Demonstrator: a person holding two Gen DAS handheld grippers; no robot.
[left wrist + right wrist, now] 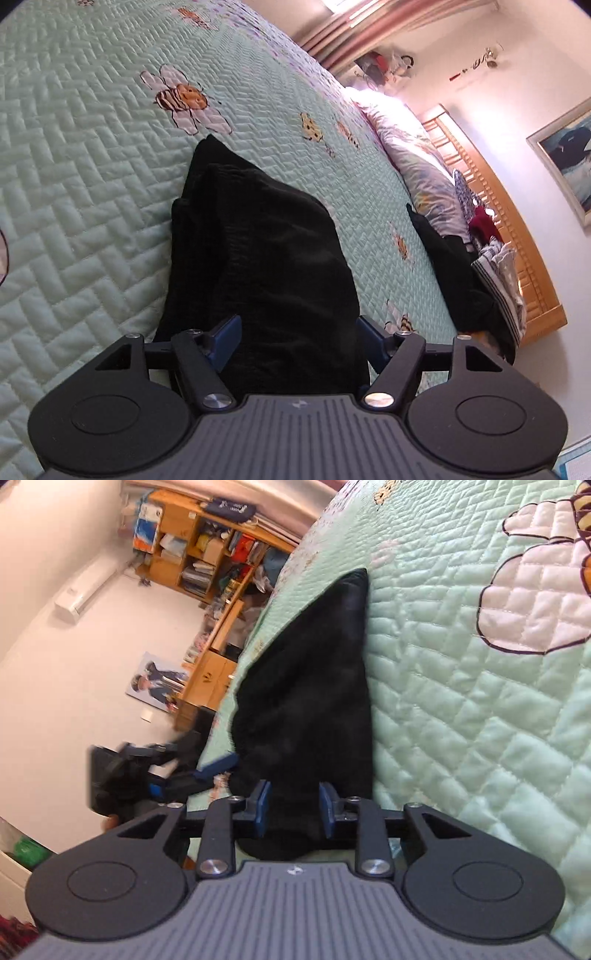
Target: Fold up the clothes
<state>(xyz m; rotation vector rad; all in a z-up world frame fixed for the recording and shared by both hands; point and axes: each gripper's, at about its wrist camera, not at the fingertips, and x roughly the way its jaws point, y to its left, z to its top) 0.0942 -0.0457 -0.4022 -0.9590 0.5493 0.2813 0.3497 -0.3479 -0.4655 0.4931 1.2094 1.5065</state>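
1. The left gripper [297, 338] stood with its blue pads spread wide, one on each side of the near end of a black garment [258, 251]; the pads did not press on the cloth.
2. The right gripper [293, 808] had its pads [263, 806] partly apart around the near edge of the same black garment [310, 701], a gap visible on each side, so nothing was pinched.
3. In the right wrist view, the left gripper [216, 766] showed at the left edge of the bed, blurred, its blue pads apart beside the garment.
4. The garment lay in a bunched, partly folded heap on the mint-green quilted bedspread [92, 177], narrowing to a point at its far end.
5. A bee and flower [184, 99] was stitched into the bedspread just beyond the garment's tip.
6. Farther off, a second dark piece of clothing [443, 258] lay near the pillows [413, 155] by the wooden headboard [517, 240].
7. A wooden shelf unit [207, 550] stood against the far wall.
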